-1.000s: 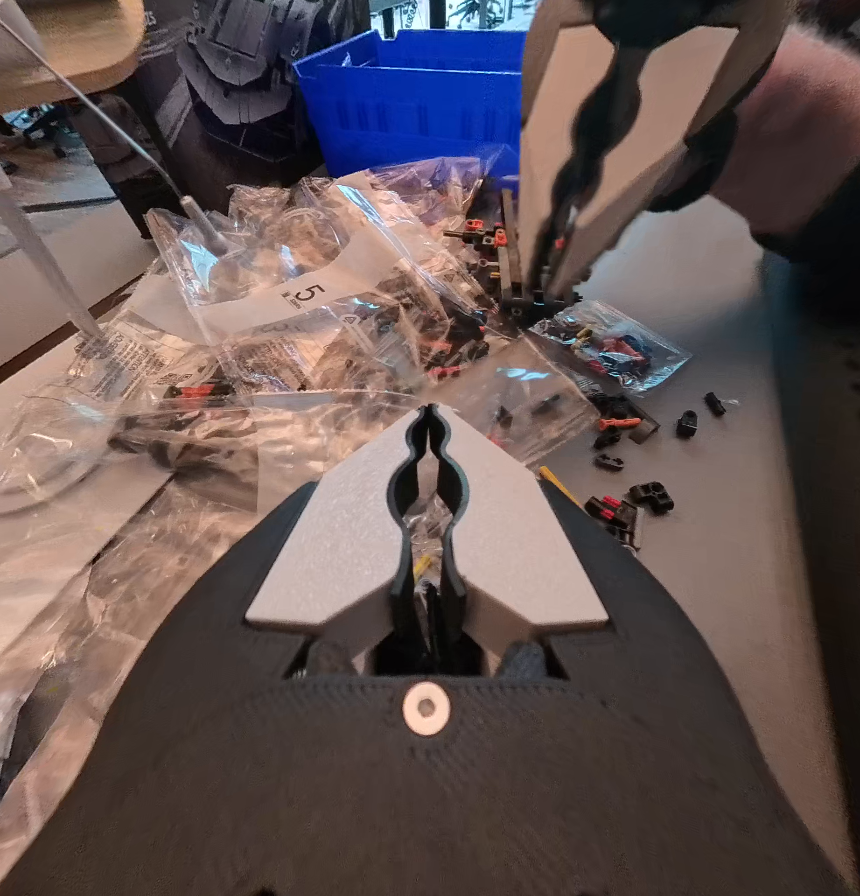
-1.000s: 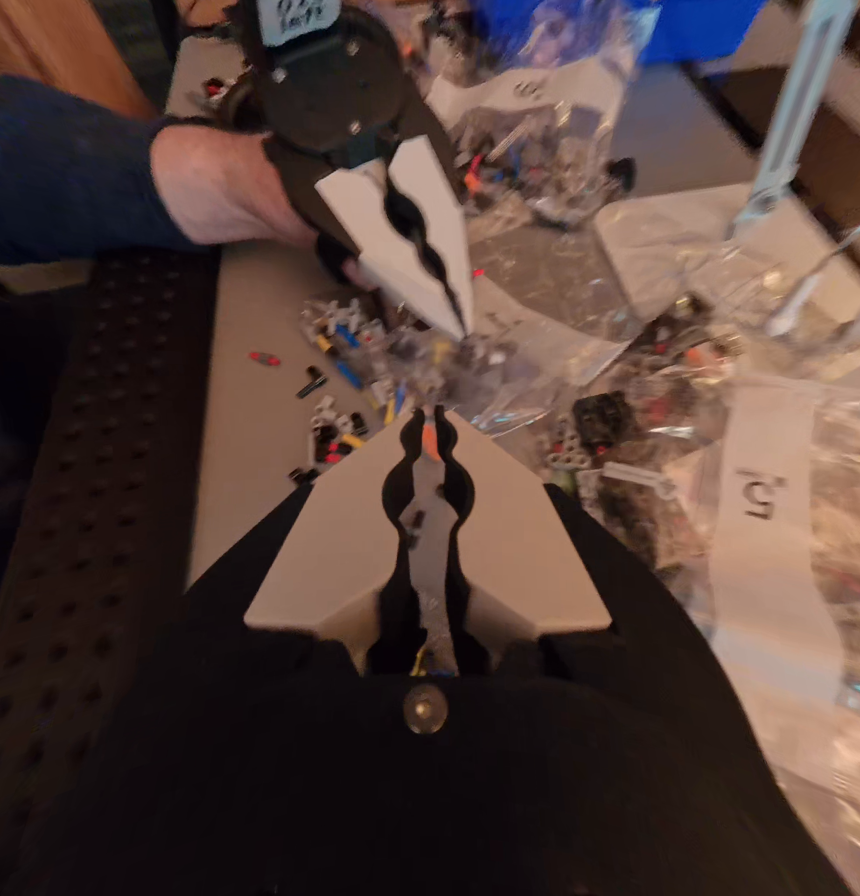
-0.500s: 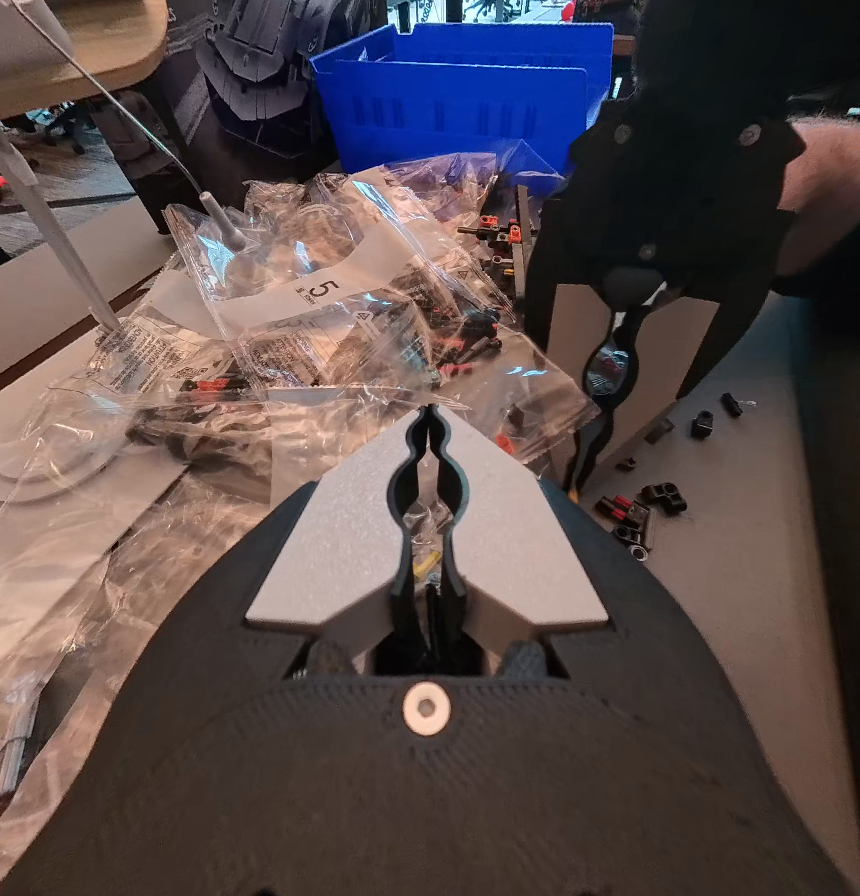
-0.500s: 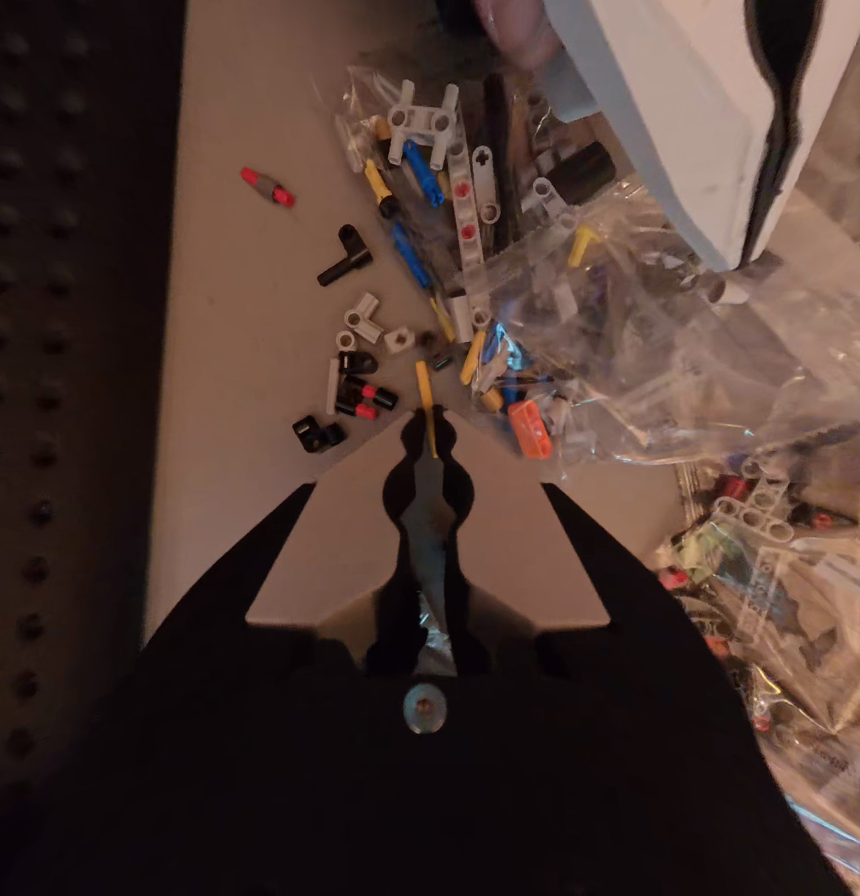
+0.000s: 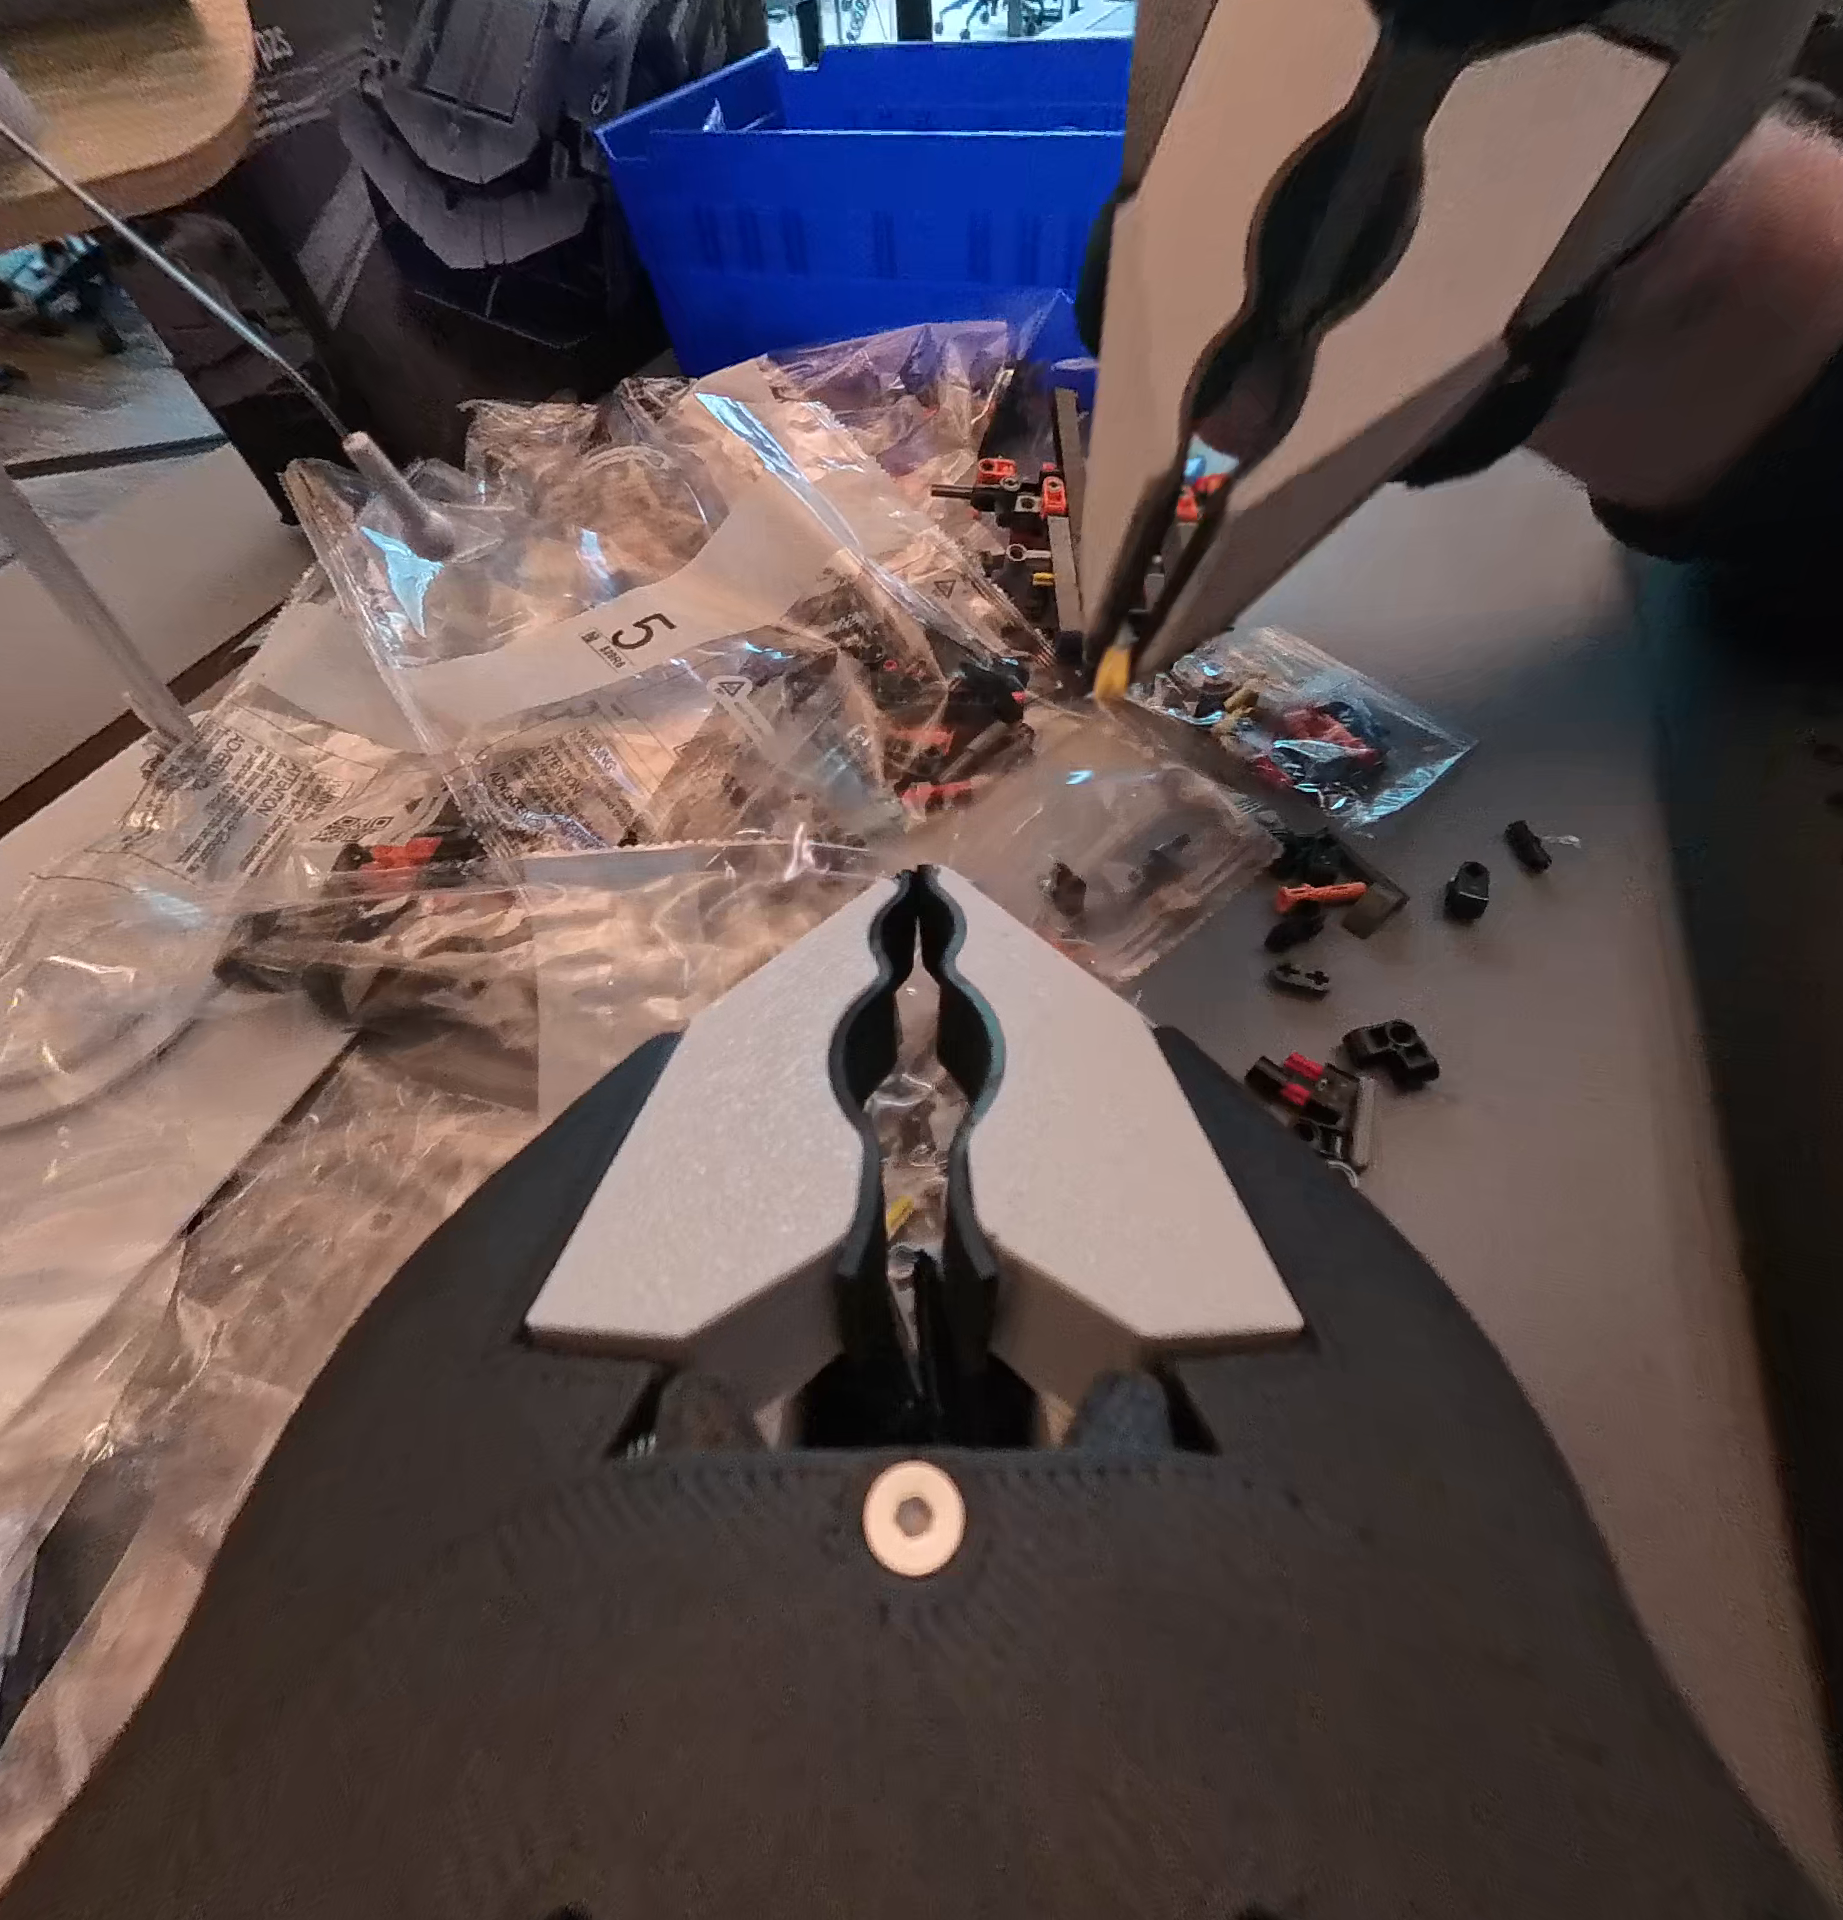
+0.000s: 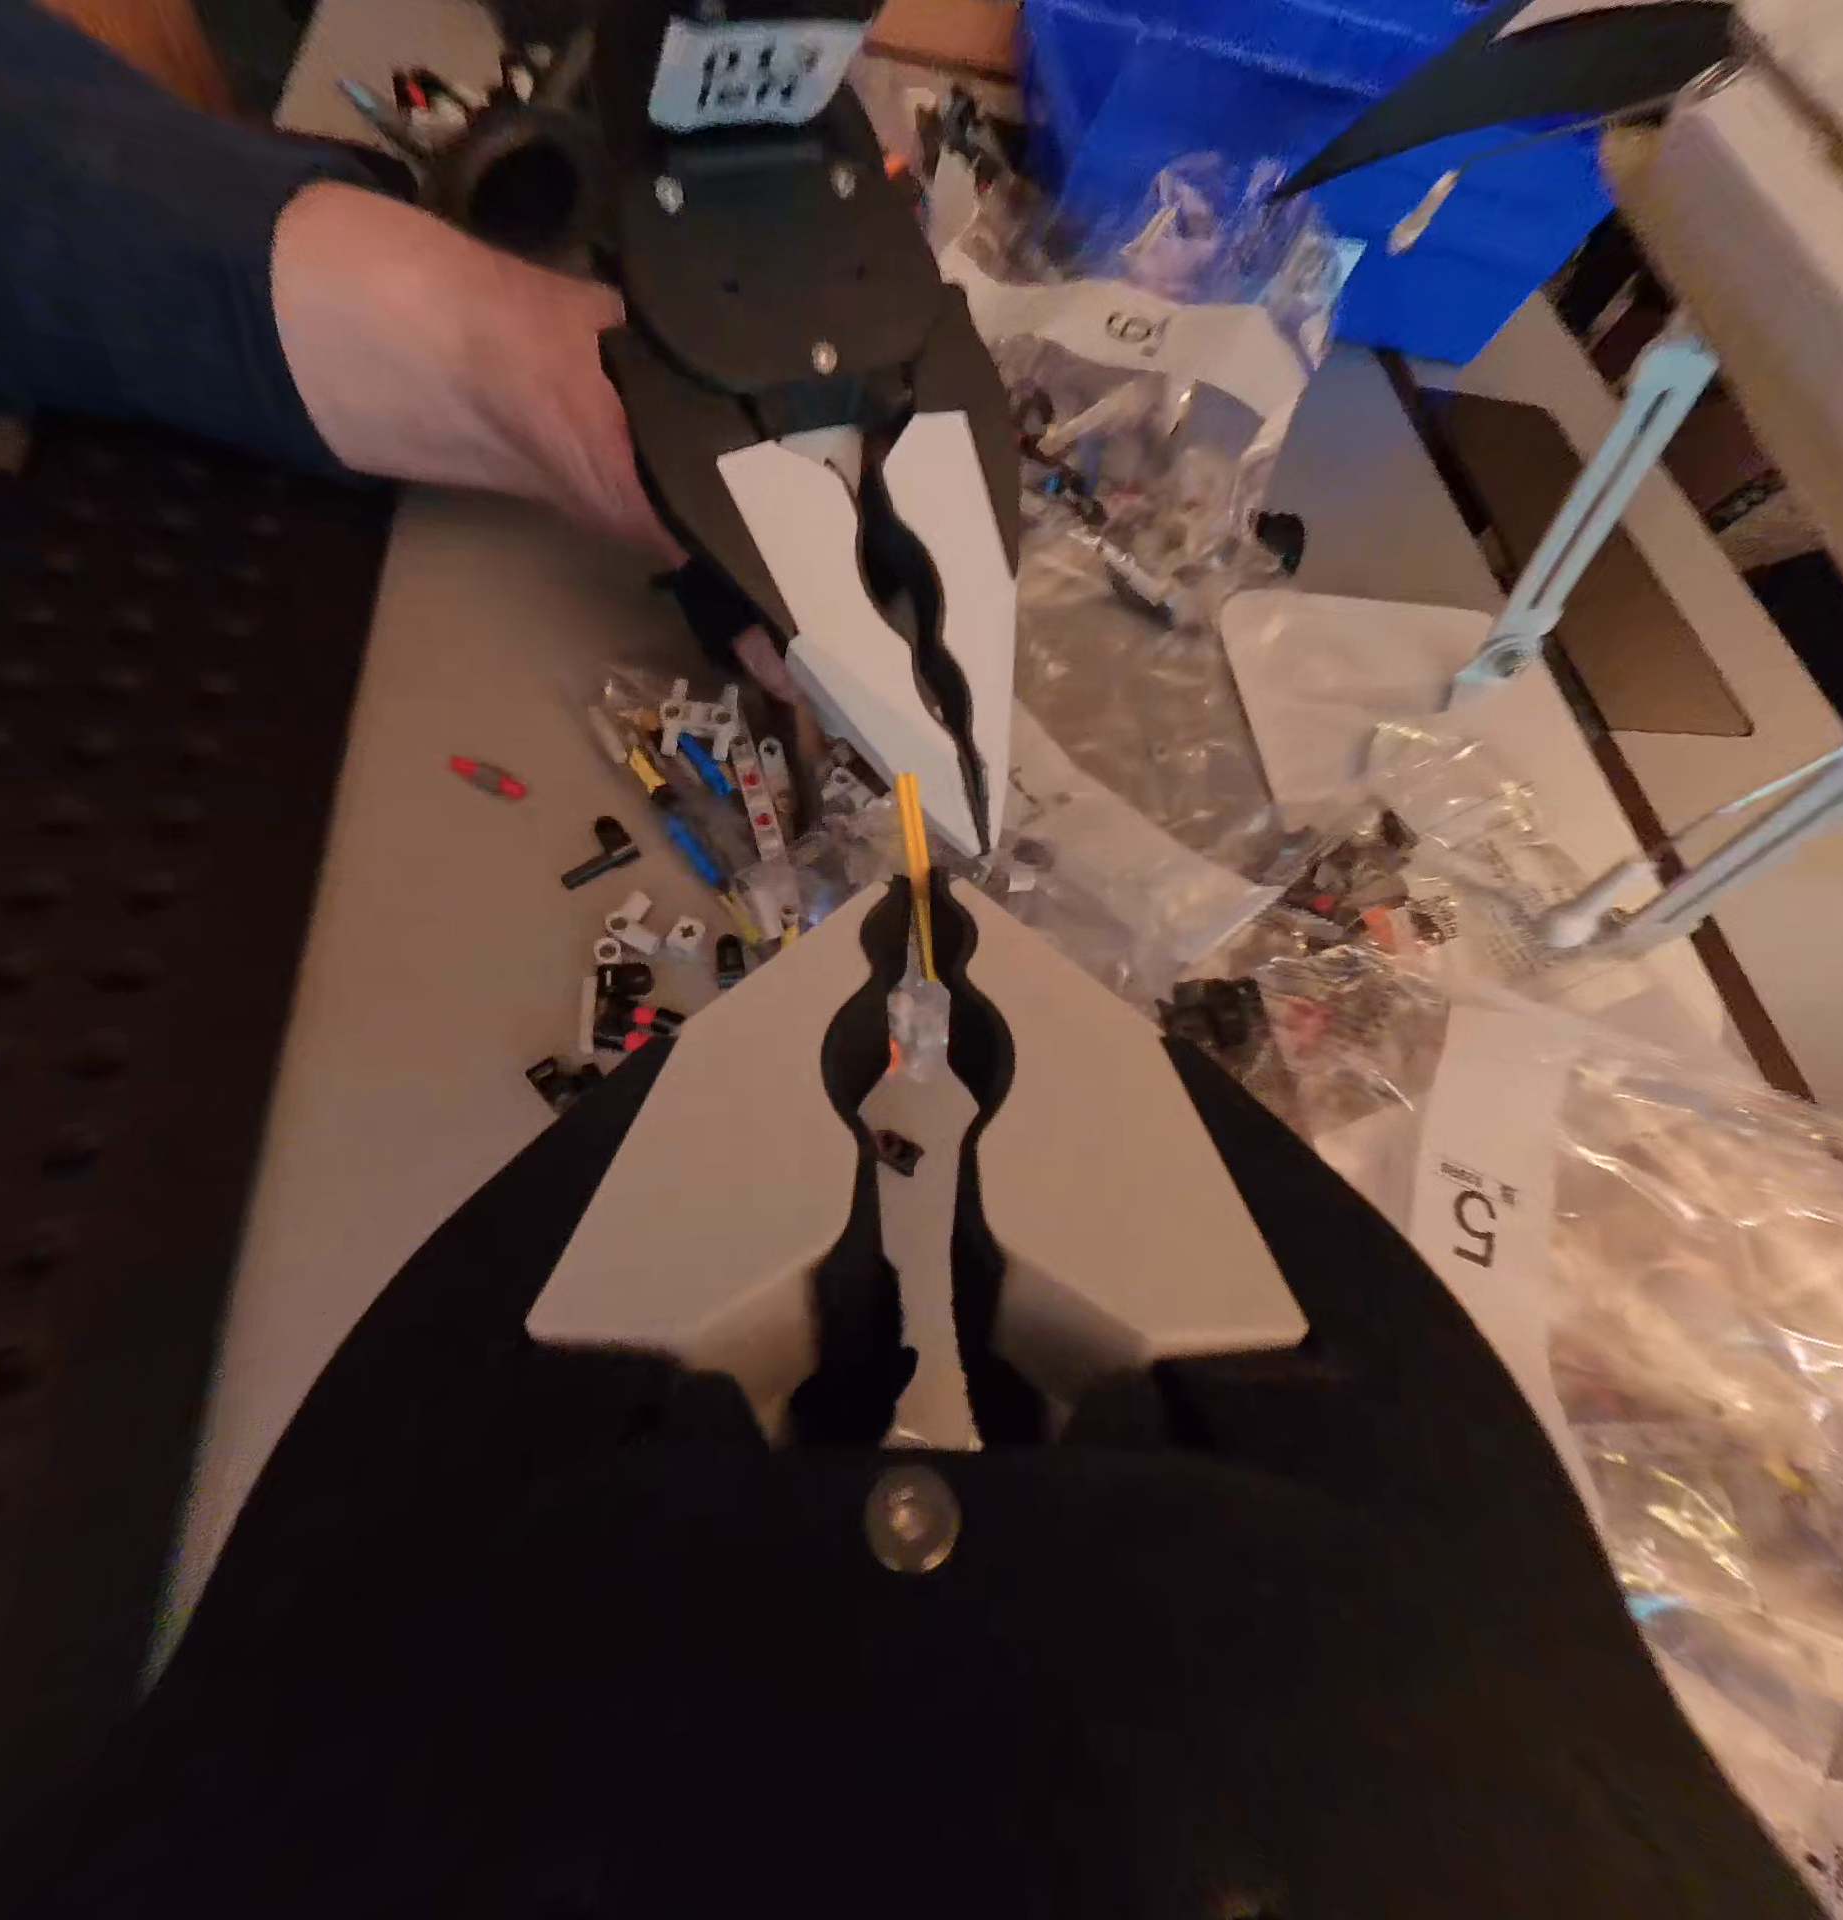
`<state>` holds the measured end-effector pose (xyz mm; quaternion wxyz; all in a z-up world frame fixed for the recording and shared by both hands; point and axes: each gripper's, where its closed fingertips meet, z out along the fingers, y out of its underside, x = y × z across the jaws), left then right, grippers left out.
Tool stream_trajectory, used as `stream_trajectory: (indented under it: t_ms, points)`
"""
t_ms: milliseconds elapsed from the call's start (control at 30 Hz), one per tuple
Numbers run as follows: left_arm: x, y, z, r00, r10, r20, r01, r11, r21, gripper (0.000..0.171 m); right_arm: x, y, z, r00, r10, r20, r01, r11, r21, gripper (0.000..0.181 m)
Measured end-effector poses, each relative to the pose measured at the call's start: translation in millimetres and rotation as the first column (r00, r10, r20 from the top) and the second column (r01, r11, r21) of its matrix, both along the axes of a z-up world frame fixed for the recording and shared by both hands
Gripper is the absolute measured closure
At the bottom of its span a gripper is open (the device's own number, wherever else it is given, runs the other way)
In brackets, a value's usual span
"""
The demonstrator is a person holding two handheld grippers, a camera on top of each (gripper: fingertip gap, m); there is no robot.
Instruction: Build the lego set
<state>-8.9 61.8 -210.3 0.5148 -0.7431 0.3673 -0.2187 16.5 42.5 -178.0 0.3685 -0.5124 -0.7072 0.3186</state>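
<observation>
The right claw point(image 6: 919, 883) is closed to a thin slit at its tips and pinches a thin yellow axle point(image 6: 915, 868), which sticks out forward past the tips and runs back between the pads; in the left wrist view only a yellow stub shows below that claw's tips point(image 5: 1114, 670). The left claw point(image 5: 917, 881) has its tips all but meeting, with crinkled clear plastic showing through the wavy gap behind them; whether it grips that plastic cannot be told. Just beyond the right claw, loose lego pieces point(image 6: 678, 883) in white, black, blue, yellow and red lie scattered on the grey counter point(image 6: 449, 935), some under an opened clear bag point(image 6: 1104, 852) on which the left claw's tips rest. A hand point(image 6: 460, 364) holds the left claw's black body. To the right, more sealed bags point(image 5: 626, 644) of parts are heaped, their contents blurred by glare. Farther off stands a blue bin point(image 5: 865, 229), cut off by the frame, and a partly built dark assembly point(image 5: 1042, 520) is mostly hidden behind the right claw.
</observation>
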Motion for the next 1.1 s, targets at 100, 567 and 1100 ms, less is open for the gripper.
stream_trajectory:
  t_ms: [100,567,1100]
  points:
    - [0.5,-0.2,-0.2,1.000,-0.002,0.002,0.002,1.000,-0.002,0.171,-4.8,10.1,-23.8,0.993,-0.053,0.101,0.043,0.994,0.098,0.179]
    - [-8.5,4.8,5.8,0.997,0.042,0.062,-0.041,0.999,-0.016,0.171,15.2,-13.3,-22.0,0.990,0.081,0.118,-0.062,0.986,-0.153,0.175]
    - [-9.5,5.3,5.9,0.997,0.049,0.054,-0.049,0.999,-0.012,0.171,-11.1,-42.2,-90.0,0.914,0.160,0.372,-0.134,0.986,-0.095,0.181]
